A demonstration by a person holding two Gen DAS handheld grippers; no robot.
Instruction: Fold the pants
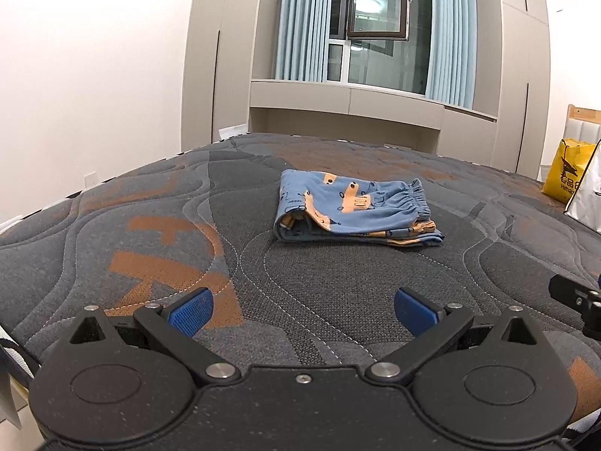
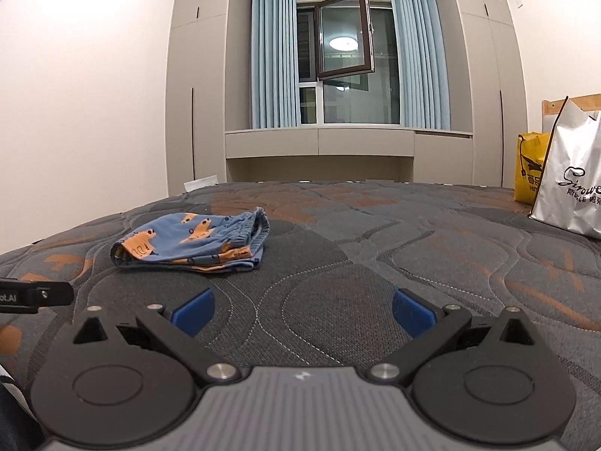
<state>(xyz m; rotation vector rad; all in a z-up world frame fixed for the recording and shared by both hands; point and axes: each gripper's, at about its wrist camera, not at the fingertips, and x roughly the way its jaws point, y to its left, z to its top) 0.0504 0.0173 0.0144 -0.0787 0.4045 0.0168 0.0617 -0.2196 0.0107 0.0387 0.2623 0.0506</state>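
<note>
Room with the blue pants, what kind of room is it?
Probably a bedroom: the pants lie on a big quilted mattress, with tall wardrobes and a curtained window behind.

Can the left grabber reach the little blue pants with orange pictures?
Probably yes. The left gripper is open and empty, and only bare quilted grey mattress lies between it and the folded blue pants ahead.

Soft printed cloth pants [image 1: 353,206] on a rough quilted mattress [image 1: 150,233].
</note>
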